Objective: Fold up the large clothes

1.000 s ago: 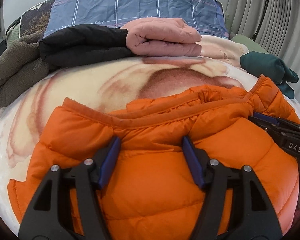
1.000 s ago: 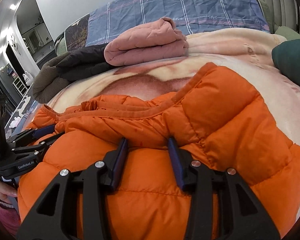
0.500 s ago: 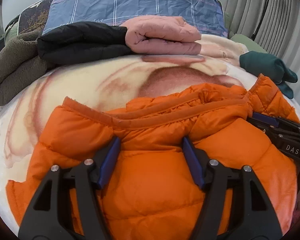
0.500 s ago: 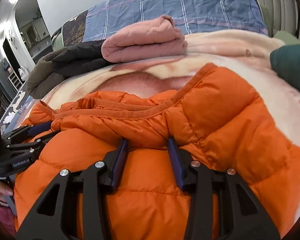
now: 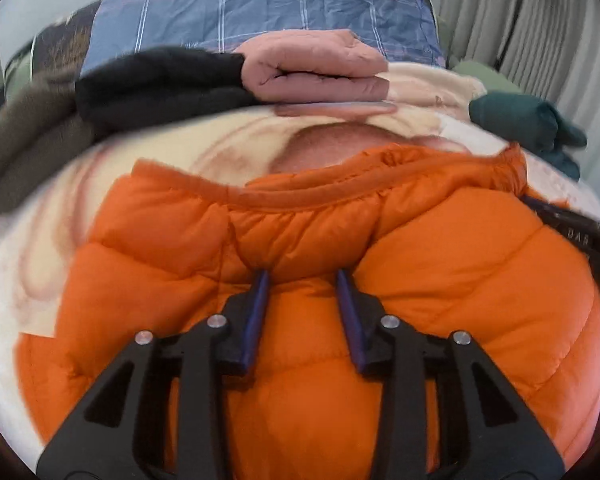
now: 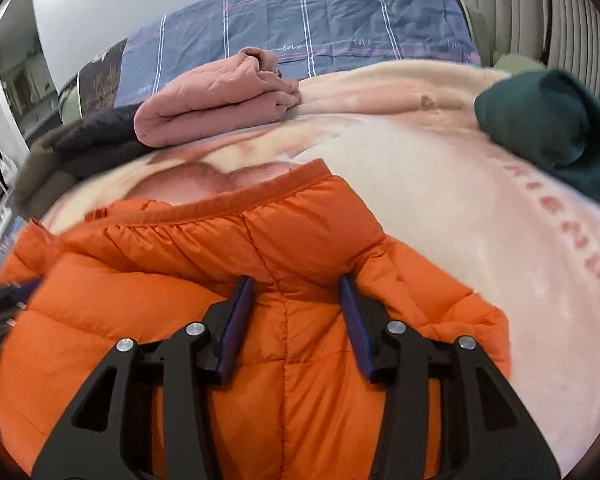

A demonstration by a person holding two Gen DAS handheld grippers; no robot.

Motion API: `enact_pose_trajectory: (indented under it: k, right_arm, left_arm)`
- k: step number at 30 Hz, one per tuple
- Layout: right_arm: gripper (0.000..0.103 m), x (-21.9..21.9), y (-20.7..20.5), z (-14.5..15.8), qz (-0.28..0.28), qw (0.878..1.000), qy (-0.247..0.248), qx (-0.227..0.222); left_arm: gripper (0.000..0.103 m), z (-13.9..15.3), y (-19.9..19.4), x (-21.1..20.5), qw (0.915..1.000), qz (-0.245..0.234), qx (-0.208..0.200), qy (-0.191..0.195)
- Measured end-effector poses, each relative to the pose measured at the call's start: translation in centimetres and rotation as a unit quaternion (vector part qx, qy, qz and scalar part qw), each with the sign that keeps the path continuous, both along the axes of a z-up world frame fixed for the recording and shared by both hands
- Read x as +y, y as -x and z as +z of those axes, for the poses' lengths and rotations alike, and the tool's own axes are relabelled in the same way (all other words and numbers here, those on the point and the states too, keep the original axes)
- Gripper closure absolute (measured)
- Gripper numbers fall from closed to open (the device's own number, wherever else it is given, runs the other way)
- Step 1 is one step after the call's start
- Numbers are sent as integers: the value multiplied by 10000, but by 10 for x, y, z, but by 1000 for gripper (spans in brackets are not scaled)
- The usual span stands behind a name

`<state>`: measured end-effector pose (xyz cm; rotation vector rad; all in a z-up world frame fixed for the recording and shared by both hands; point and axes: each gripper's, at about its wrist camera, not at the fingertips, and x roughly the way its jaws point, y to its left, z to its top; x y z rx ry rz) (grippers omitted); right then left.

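Spreading across the bed, a cream and pink plush blanket (image 5: 148,160) is carrying the puffy orange quilted down jacket (image 5: 440,280), which is filling the lower centre of both wrist views. At bottom centre of its own view, the left gripper (image 5: 302,276) is clenching a bulging fold of that jacket between its blue-padded fingers (image 5: 256,312); the right gripper (image 6: 296,284) is likewise pinching jacket fabric. Along the upper frame, a folded pink quilted garment (image 5: 316,68) is lying beside a folded black garment (image 5: 156,80), with a dark green garment (image 6: 548,128) sitting at right.
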<state>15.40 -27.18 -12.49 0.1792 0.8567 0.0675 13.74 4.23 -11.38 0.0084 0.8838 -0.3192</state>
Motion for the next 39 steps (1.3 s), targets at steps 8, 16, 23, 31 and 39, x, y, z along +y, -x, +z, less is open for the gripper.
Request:
enact_pose_trajectory:
  k: [8, 16, 23, 31, 39]
  right_arm:
    - [56, -5, -1, -3, 46, 9998, -195, 65]
    - [51, 37, 35, 63, -39, 9990, -227, -390]
    - [44, 125, 20, 60, 834, 9950, 368, -403]
    - [42, 116, -7, -6, 759, 9971, 73, 85]
    - [42, 114, 18, 24, 430, 9990, 52, 85]
  left_arm:
    - [66, 0, 2, 1, 10000, 19, -27, 78]
    - [65, 67, 27, 22, 9974, 117, -643, 295]
    - [59, 46, 11, 30, 9988, 372, -265, 170]
    - [57, 10, 3, 22, 9975, 483, -118, -495]
    - [57, 4, 5, 22, 9981, 417, -182, -424]
